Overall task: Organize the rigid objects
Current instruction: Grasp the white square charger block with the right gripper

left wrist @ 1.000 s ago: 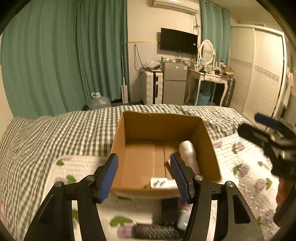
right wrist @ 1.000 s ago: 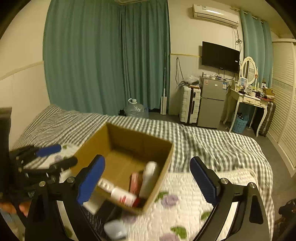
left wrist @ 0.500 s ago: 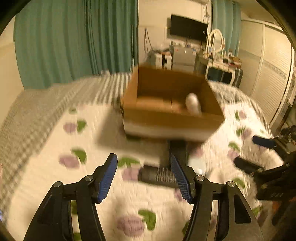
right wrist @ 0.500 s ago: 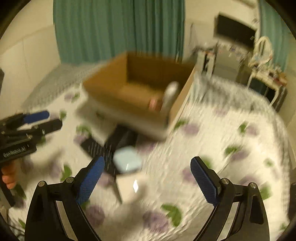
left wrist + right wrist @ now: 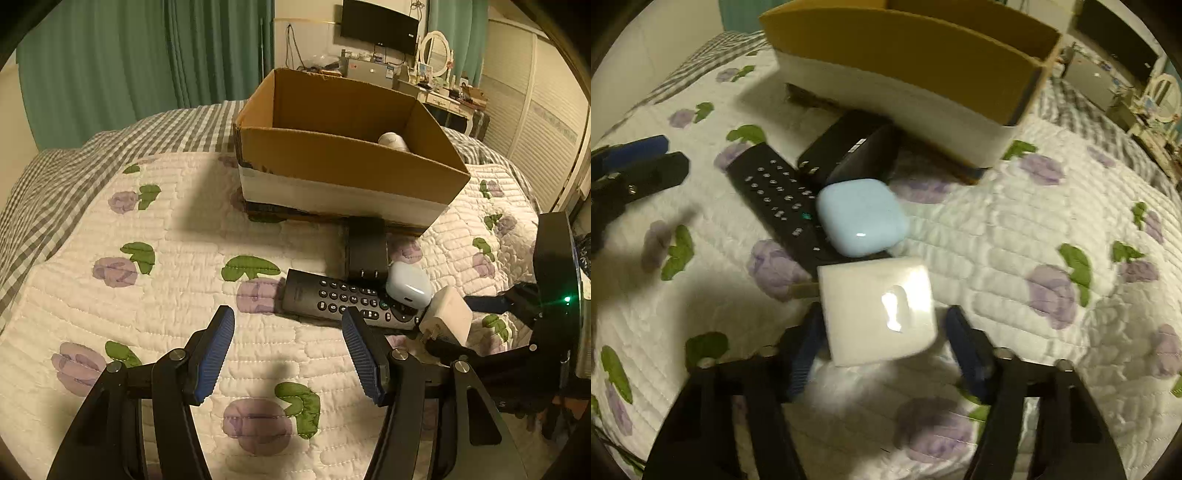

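A cardboard box point(image 5: 347, 158) stands on the quilted bed with a white bottle point(image 5: 392, 141) inside. In front of it lie a black remote point(image 5: 343, 299), a black box-shaped object point(image 5: 366, 251), a light blue earbud case point(image 5: 408, 286) and a white charger plug point(image 5: 447, 317). My left gripper point(image 5: 288, 354) is open and empty, low over the quilt just short of the remote. My right gripper point(image 5: 882, 350) is open, its fingers either side of the white charger point(image 5: 877, 310), not closed on it. The blue case point(image 5: 860, 216) rests on the remote point(image 5: 775, 195) just beyond.
The flowered quilt point(image 5: 166, 266) covers the bed, with a checked blanket point(image 5: 74, 155) beyond. The room's far side holds green curtains, a TV, a dressing table and wardrobes.
Both grippers have dropped from above the box down towards the quilt. My right gripper has closed in around the white charger and narrowed its opening.
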Demonstrator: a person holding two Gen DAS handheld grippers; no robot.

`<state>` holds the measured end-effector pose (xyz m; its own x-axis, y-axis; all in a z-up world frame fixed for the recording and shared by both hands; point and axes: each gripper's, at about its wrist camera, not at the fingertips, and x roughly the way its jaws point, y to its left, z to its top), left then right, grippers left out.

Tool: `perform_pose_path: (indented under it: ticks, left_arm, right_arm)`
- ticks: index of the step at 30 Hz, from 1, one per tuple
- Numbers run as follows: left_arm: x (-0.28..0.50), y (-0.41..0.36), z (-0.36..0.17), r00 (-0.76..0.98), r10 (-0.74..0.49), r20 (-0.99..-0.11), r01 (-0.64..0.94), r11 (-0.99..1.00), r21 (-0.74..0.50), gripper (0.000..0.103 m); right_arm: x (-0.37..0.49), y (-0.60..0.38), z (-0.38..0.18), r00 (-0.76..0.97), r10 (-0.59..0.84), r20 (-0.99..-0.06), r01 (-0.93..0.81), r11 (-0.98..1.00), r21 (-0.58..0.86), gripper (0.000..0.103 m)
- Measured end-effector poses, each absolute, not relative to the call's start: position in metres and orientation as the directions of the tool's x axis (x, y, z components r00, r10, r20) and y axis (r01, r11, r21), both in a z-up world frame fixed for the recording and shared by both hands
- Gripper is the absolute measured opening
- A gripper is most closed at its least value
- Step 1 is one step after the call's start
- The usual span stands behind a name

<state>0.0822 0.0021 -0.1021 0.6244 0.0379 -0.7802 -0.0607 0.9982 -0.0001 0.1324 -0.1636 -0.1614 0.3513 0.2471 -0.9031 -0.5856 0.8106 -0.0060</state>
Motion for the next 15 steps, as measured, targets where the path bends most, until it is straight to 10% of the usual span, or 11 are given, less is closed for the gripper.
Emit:
perform_pose_path:
  ticks: [15]
  left_arm:
    - [0.124,-0.029,-0.105,0.6,-0.025,-0.799,0.0,0.999,-0.032,0.063]
  right_arm:
    - [0.165,-0.205,-0.081,0.566,0.283,-0.774,-0.437,0.899,0.01,0.054]
